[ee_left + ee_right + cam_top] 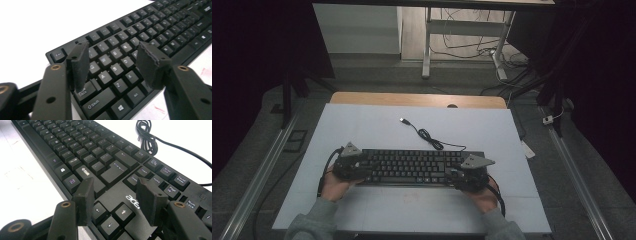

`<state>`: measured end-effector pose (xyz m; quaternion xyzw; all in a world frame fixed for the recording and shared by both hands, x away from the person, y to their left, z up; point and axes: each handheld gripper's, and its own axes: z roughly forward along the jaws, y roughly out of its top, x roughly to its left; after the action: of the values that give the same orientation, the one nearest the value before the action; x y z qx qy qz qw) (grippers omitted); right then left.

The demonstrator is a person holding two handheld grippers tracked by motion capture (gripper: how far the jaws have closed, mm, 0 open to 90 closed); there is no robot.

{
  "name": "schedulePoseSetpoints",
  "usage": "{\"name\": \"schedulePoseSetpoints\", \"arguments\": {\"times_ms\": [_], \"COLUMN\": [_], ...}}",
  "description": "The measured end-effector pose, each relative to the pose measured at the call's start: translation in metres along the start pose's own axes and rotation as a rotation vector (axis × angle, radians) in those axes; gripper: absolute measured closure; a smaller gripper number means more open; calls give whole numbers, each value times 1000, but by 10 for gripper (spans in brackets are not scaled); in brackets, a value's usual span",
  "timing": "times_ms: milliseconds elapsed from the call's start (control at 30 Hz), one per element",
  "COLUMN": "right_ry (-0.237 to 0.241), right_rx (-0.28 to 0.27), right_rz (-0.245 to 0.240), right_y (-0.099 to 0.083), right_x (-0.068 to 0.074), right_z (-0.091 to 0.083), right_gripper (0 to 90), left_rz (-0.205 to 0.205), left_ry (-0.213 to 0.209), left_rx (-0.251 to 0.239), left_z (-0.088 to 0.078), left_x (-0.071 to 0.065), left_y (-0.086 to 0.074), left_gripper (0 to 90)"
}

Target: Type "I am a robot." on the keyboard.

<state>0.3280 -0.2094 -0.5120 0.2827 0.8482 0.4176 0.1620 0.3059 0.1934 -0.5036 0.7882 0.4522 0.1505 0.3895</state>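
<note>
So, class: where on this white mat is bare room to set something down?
Free: the white mat behind the black keyboard, left of its coiled cable; also the strip at the near edge. Crowded: both keyboard ends, under the grippers.

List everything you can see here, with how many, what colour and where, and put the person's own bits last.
keyboard: one, black, lying across the near middle of the sheet.
keyboard cable: one, black, running from the keyboard's far edge, partly bundled, with its plug end loose on the sheet.
sheet: one, pale blue-white, covering the table.
table: one, wooden, its far edge showing beyond the sheet.
desk frame: one, pale, on the floor beyond the table.
left claw: one, black, open over the keyboard's left end.
right claw: one, black, open over the arrow keys.
hands: two, gripping the claws, in grey sleeves.
</note>
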Motion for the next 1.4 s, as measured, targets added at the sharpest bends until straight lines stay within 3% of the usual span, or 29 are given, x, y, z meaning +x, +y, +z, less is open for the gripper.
{"name": "schedulePoseSetpoints", "arguments": {"times_ms": [300,600,967,1400], "right_ry": [-2,-2,-8,-10], "right_rx": [13,17,24,28], "right_rz": [-4,-9,-16,-19], "right_y": [0,0,0,-1], "right_x": [0,0,1,1], "right_z": [1,2,3,3], "right_gripper": [486,486,485,483], "left_rz": [-2,21,48,51], "left_ry": [12,18,25,35], "left_rx": [19,41,80,90], "left_z": [4,9,18,21], "left_x": [5,6,1,1], "left_y": [-4,-6,-8,-9], "left_gripper": [609,884,890,889]}}
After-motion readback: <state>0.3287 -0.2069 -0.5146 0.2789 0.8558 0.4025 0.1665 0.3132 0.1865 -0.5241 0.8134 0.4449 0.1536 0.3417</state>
